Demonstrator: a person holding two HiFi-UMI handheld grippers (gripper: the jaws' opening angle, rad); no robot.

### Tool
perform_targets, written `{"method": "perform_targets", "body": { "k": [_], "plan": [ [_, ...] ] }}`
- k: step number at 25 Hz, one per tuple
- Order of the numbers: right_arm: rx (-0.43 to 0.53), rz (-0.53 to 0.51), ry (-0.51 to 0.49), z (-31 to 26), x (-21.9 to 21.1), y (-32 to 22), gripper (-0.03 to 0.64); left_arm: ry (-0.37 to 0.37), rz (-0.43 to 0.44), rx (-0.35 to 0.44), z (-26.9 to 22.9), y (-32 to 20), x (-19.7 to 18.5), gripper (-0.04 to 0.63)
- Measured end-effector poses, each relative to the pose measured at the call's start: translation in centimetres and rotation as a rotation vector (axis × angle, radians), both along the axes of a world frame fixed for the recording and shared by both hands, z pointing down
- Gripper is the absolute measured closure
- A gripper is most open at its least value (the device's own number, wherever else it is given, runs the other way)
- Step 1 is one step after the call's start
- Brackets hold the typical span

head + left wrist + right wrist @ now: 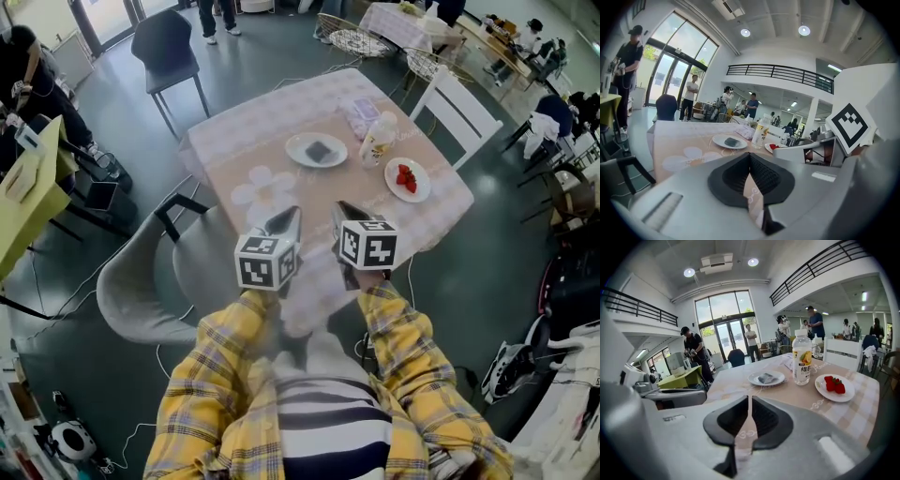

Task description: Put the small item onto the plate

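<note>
Across the pale checked table [246, 141], a small dark item [320, 151] lies on a white plate [296, 148], just beside a bottle [379, 141]. Both my left hand-held gripper [750, 157] and my right hand-held gripper [749, 401] hover well short of it, jaws drawn together on nothing.

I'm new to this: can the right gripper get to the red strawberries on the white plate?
Probably yes: only bare pink tablecloth lies between the right gripper and the red strawberries; the clear plastic bottle stands to one side.
</note>
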State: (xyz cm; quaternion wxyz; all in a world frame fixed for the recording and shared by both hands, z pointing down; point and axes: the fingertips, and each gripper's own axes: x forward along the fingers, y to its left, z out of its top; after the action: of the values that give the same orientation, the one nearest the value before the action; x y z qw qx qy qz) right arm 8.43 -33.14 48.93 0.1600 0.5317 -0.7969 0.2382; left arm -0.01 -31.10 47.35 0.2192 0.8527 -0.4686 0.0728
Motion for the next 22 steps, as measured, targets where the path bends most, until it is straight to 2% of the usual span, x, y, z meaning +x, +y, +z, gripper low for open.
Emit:
{"method": "perform_targets", "body": {
  "k": [4, 22],
  "plan": [
    [0.009, 0.006, -0.006, -0.2, -0.1, 2.7, 0.617, -0.007, 0.017, -0.003, -0.1, 2.4, 0.0, 0.597],
    [0.009, 0.082, -0.029, 0.8, 0.3, 14.6, 0.618, -0.02, 0.108, -0.02, 1.0, 13.3, 0.5, 0.596]
  ]
}}
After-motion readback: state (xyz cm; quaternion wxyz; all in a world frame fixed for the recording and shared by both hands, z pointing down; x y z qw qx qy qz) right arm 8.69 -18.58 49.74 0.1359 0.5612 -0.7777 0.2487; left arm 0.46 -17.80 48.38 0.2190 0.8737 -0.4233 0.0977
